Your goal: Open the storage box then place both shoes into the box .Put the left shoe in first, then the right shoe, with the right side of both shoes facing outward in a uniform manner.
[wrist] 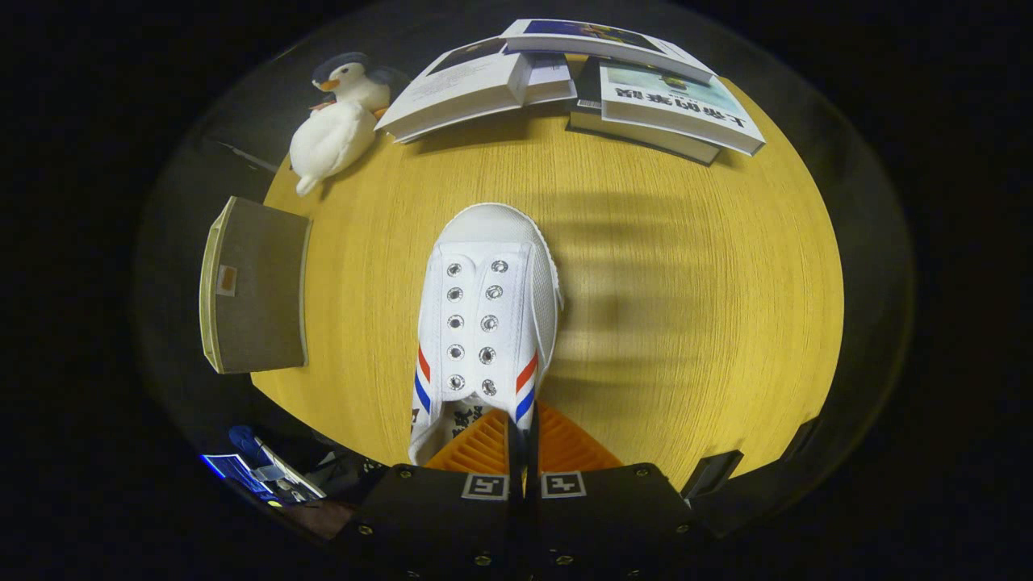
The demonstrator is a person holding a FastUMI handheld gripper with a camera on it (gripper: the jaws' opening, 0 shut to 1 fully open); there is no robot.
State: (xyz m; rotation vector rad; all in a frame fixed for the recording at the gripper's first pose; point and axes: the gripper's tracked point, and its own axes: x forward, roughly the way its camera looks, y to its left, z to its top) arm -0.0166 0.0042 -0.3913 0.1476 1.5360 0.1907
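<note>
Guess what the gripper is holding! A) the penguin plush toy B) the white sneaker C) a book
B: the gripper has its fingers pinched together on the heel edge of the white sneaker, whose toe points toward the books.

Gripper view: a fisheye camera mounted on the gripper (pixel 522 440), looking forward along its two fingers and steeply down onto the wooden table (pixel 686 323). It sits close above the white shoe (pixel 484 323), whose toe points away from the lens. Books (pixel 565 81) and a plush duck (pixel 335 121) mark the table's far edge.
</note>
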